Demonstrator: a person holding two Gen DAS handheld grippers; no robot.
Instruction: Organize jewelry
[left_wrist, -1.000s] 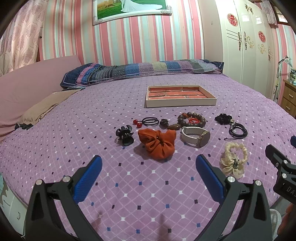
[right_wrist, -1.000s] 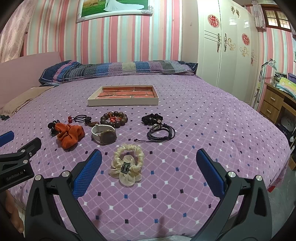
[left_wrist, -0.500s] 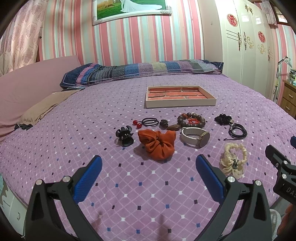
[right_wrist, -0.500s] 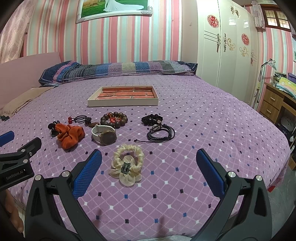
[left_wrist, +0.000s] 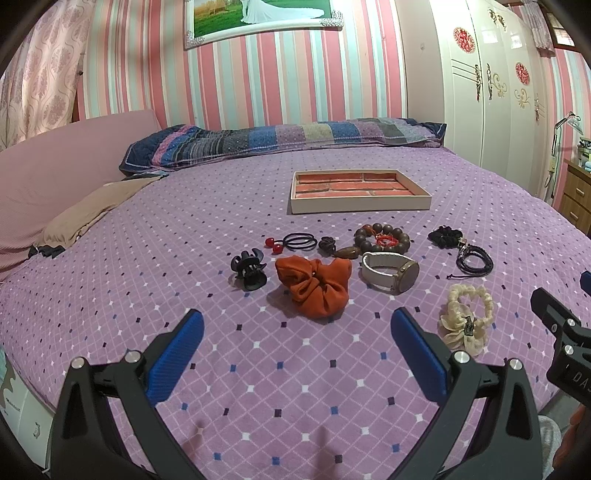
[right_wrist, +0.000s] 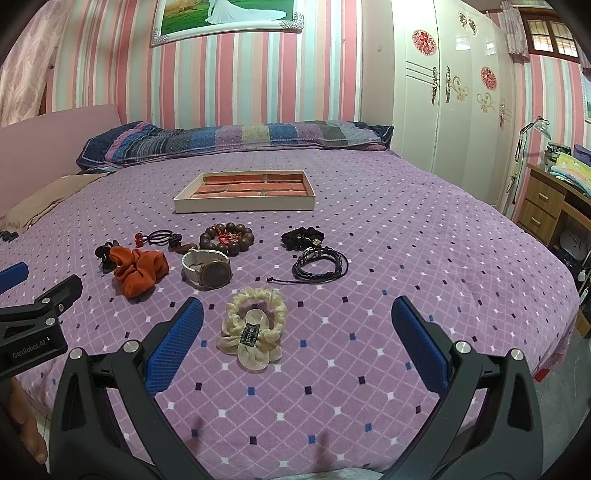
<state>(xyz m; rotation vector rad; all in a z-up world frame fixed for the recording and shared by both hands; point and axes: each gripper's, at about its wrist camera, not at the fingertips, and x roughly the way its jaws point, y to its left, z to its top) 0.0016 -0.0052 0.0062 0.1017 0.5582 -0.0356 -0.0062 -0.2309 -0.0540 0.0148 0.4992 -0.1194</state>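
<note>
I saw a bed with a purple diamond-print cover. A shallow tray lay near its middle, toward the headboard end, where a patchwork pillow ran along the edge. Nearer the foot edge lay a black claw clip, an orange scrunchie, a white-strapped watch, a wooden bead bracelet, black cords and a cream scrunchie.
</note>
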